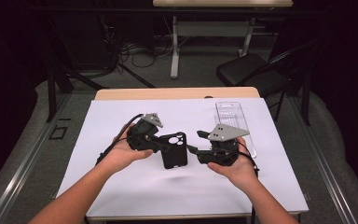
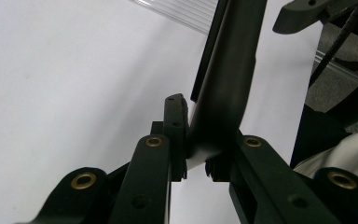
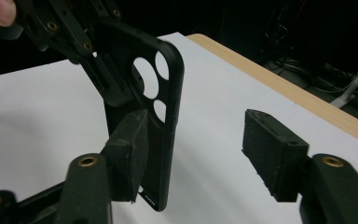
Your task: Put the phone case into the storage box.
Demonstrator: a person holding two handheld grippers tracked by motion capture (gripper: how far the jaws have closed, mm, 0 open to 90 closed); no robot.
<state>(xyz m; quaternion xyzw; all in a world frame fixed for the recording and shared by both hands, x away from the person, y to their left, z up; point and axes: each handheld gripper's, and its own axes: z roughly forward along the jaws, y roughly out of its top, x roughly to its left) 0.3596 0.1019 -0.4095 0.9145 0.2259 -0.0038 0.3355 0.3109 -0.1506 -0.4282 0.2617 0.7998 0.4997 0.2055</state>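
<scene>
L tool (image 1: 167, 145) clamped on black case (image 1: 174, 150) edge, holding it upright above counter (image 1: 121, 116) centre; R tool (image 1: 194, 142) wide open just beside case, one pad touching it, no grip

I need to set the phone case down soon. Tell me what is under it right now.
Under the phone case lies the white sheet covering the table. The left gripper pinches the case and holds it up. Whether its bottom edge touches the sheet cannot be told.
</scene>
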